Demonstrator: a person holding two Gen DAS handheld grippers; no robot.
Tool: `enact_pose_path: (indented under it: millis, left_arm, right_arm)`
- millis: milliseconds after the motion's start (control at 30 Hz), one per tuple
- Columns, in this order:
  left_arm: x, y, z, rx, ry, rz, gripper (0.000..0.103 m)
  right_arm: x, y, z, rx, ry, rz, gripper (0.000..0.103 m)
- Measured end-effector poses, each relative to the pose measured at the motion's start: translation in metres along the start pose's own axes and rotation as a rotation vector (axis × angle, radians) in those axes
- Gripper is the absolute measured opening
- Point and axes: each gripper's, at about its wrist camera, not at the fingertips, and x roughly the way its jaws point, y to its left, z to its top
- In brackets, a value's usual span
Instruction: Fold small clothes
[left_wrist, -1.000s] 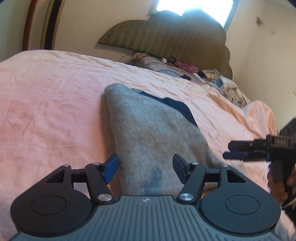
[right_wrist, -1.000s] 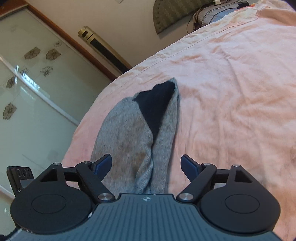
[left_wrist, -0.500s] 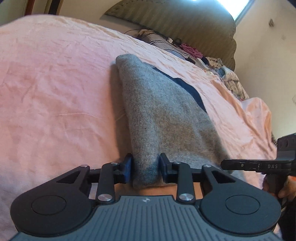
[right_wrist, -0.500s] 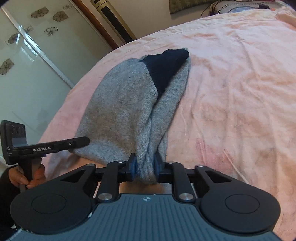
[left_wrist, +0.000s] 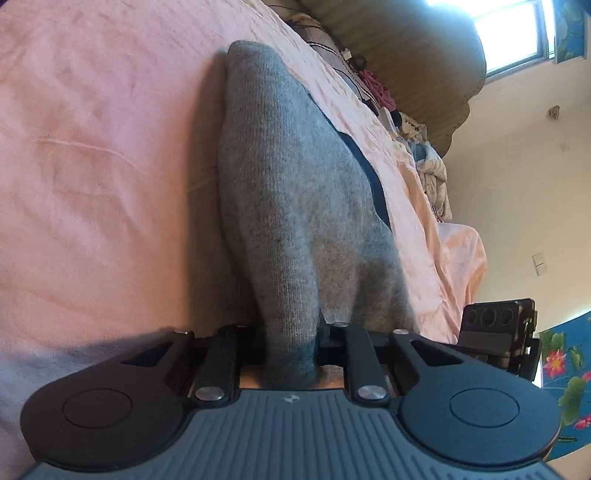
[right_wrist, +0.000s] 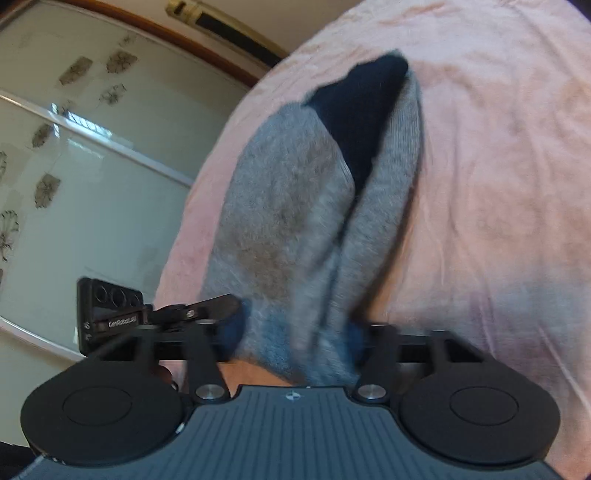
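Observation:
A small grey knit garment (left_wrist: 288, 192) with a dark navy part (right_wrist: 358, 110) lies on the pink bedsheet (left_wrist: 92, 166). My left gripper (left_wrist: 291, 343) is shut on the garment's near edge and holds it lifted off the sheet. My right gripper (right_wrist: 295, 339) is closed around the other near corner of the same garment (right_wrist: 288, 221), with the cloth bunched between its blue pads. The left gripper also shows in the right wrist view (right_wrist: 207, 310), touching the garment's left edge. The right gripper's body shows at the right of the left wrist view (left_wrist: 498, 332).
A padded headboard (left_wrist: 406, 48) and a pile of clothes (left_wrist: 424, 147) lie at the far end of the bed. A glass sliding door (right_wrist: 74, 166) stands beyond the bed's left edge. A wall and window (left_wrist: 517, 37) are at the right.
Both grippers went from open above the garment to shut on its near edge. They have since lifted that edge, so the cloth stands up from the sheet.

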Motion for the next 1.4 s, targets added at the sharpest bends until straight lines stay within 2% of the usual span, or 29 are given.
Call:
enact_pose_path:
  millis: [67,200,233,267,300,333,400,467,500,533,567,600,667,700,800,833,867,900,1000,1033,1100,1133,1200,1233,1267,1300,1333,1367,1400]
  left_arm:
    - [-0.013,-0.006,-0.004,0.036,-0.012,0.013,0.016]
    - [-0.052,-0.014,-0.029,0.126,0.002,-0.028,0.016]
    - [-0.054,-0.013,-0.040,0.157,0.024,-0.002,0.017]
    - [-0.053,-0.012,-0.049,0.191,0.047,0.061,0.019]
    - [-0.053,-0.011,-0.057,0.231,0.052,0.113,0.019]
    - [-0.058,-0.012,-0.063,0.269,0.028,0.103,0.020]
    - [-0.069,-0.025,-0.057,0.309,-0.017,0.149,0.023]
    - [-0.083,-0.048,-0.049,0.396,-0.123,0.190,0.030]
    - [-0.087,-0.061,-0.045,0.444,-0.180,0.198,0.046]
    - [-0.087,-0.072,-0.042,0.489,-0.240,0.200,0.077]
    - [-0.083,-0.082,-0.039,0.521,-0.289,0.202,0.089]
    - [-0.077,-0.089,-0.037,0.554,-0.324,0.200,0.093]
    - [-0.051,-0.100,-0.032,0.607,-0.310,0.214,0.093]
    - [-0.037,-0.104,-0.032,0.624,-0.297,0.231,0.093]
    - [-0.008,-0.104,-0.035,0.673,-0.252,0.262,0.093]
    - [-0.003,-0.102,-0.038,0.681,-0.246,0.281,0.093]
    - [0.000,-0.101,-0.041,0.689,-0.249,0.291,0.093]
    - [0.003,-0.100,-0.042,0.701,-0.252,0.296,0.093]
    - [0.008,-0.093,-0.046,0.723,-0.237,0.309,0.093]
    - [0.011,-0.092,-0.047,0.743,-0.234,0.314,0.093]
    - [0.018,-0.092,-0.052,0.794,-0.232,0.337,0.093]
    - [0.020,-0.095,-0.054,0.813,-0.229,0.358,0.093]
    - [0.015,-0.101,-0.054,0.805,-0.222,0.356,0.093]
    - [0.012,-0.103,-0.052,0.787,-0.220,0.346,0.093]
    - [0.009,-0.102,-0.047,0.767,-0.220,0.337,0.093]
    - [0.007,-0.103,-0.042,0.744,-0.219,0.325,0.093]
    - [0.007,-0.103,-0.036,0.718,-0.215,0.319,0.093]
    - [0.010,-0.102,-0.030,0.699,-0.209,0.328,0.093]
    - [0.014,-0.102,-0.026,0.687,-0.202,0.342,0.093]
  right_arm:
    - [-0.007,0.004,-0.007,-0.010,-0.017,0.004,0.022]
    - [-0.040,0.012,-0.037,-0.025,-0.033,0.098,0.022]
    - [-0.043,0.011,-0.048,-0.027,-0.020,0.091,0.023]
    - [-0.042,0.008,-0.057,-0.023,0.002,0.054,0.026]
    - [-0.039,0.002,-0.063,-0.007,0.014,0.023,0.025]
    - [-0.042,-0.003,-0.066,0.020,-0.002,0.058,0.030]
    - [-0.052,-0.005,-0.059,0.064,-0.029,0.075,0.044]
    - [-0.071,0.000,-0.040,0.059,-0.153,0.058,0.078]
    - [-0.078,0.004,-0.028,0.045,-0.213,0.061,0.083]
    - [-0.081,0.006,-0.015,0.039,-0.258,0.057,0.087]
    - [-0.081,0.007,-0.001,0.045,-0.292,0.046,0.086]
    - [-0.076,0.005,0.015,0.058,-0.312,0.030,0.086]
    - [-0.060,-0.001,0.044,0.097,-0.321,0.000,0.086]
    - [-0.049,-0.007,0.057,0.123,-0.312,-0.020,0.085]
    - [-0.017,-0.015,0.077,0.147,-0.256,-0.052,0.072]
    - [-0.006,-0.013,0.080,0.129,-0.231,-0.080,0.061]
    - [0.002,-0.008,0.081,0.089,-0.208,-0.116,0.037]
    - [0.005,-0.004,0.084,0.038,-0.198,-0.144,0.025]
    - [-0.009,0.001,0.090,-0.013,-0.273,-0.122,0.017]
    - [-0.010,-0.006,0.092,-0.007,-0.280,-0.142,0.015]
    - [0.000,-0.030,0.093,0.044,-0.240,-0.216,0.011]
    - [-0.003,-0.039,0.088,0.075,-0.260,-0.178,0.006]
    - [-0.015,-0.037,0.080,0.118,-0.314,-0.132,0.019]
    - [-0.023,-0.029,0.075,0.119,-0.361,-0.145,0.031]
    - [-0.030,-0.018,0.070,0.087,-0.411,-0.157,0.042]
    - [-0.035,-0.006,0.066,0.043,-0.450,-0.158,0.048]
    - [-0.035,0.006,0.066,0.002,-0.456,-0.153,0.060]
    - [-0.030,0.017,0.068,-0.035,-0.431,-0.154,0.069]
    - [-0.021,0.027,0.073,-0.073,-0.391,-0.166,0.072]
